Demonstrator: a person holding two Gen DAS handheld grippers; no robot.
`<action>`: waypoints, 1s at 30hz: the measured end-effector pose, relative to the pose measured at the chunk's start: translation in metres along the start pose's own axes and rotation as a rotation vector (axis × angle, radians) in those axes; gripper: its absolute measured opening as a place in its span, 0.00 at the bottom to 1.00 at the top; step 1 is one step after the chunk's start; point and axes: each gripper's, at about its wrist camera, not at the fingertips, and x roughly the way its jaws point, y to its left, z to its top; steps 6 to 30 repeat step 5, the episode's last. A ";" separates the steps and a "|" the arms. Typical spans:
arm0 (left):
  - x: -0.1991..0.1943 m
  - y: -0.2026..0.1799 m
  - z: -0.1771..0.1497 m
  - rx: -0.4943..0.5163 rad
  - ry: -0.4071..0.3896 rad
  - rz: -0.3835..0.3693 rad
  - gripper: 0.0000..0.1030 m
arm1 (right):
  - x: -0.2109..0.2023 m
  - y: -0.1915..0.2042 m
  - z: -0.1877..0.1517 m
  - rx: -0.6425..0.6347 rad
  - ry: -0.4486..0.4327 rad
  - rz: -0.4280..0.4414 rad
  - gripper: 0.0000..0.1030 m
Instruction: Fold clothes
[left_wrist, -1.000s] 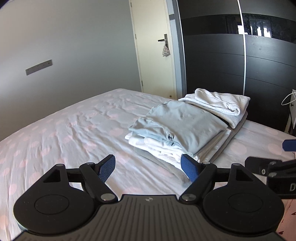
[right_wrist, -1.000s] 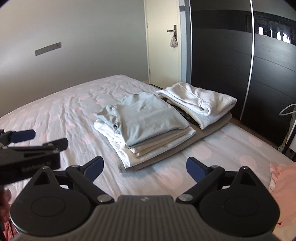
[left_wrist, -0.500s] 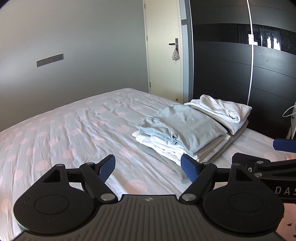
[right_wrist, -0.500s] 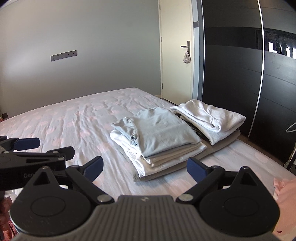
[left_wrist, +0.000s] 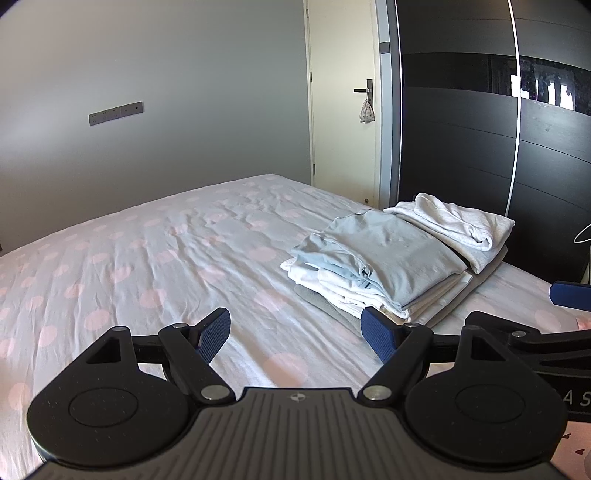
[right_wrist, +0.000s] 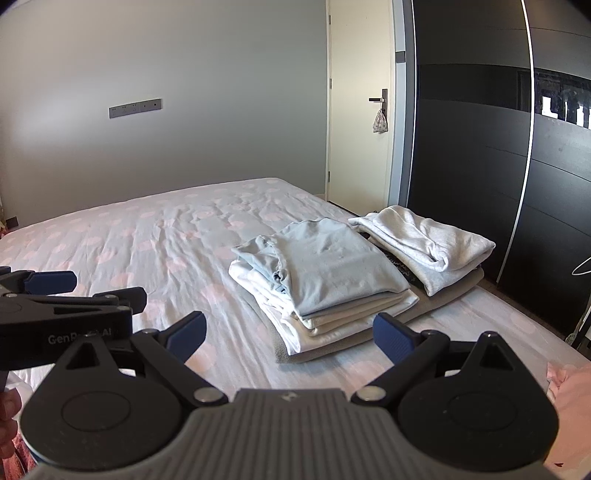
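Observation:
A stack of folded clothes lies on the bed, with a pale blue shirt on top of white and grey layers. A folded white garment lies beside it on the wardrobe side. My left gripper is open and empty, held above the bed short of the stack; it also shows in the right wrist view. My right gripper is open and empty, held short of the stack; one of its fingers shows at the right edge of the left wrist view.
The bed has a white sheet with pink dots. A black sliding wardrobe stands right of the bed. A cream door with a small bag on its handle is behind. Pink cloth lies at the bottom right.
Both grippers have pulled back and tilted up, so the stack looks smaller and farther and more wall shows. Both stay open and empty.

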 end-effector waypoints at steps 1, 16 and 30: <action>0.000 0.000 0.000 0.002 -0.001 0.001 0.75 | 0.000 0.000 0.000 0.002 0.000 0.000 0.95; -0.001 0.001 0.000 0.004 -0.008 -0.003 0.75 | -0.001 0.001 0.001 0.004 0.004 -0.003 0.95; -0.001 0.001 0.000 0.004 -0.008 -0.003 0.75 | -0.001 0.001 0.001 0.004 0.004 -0.003 0.95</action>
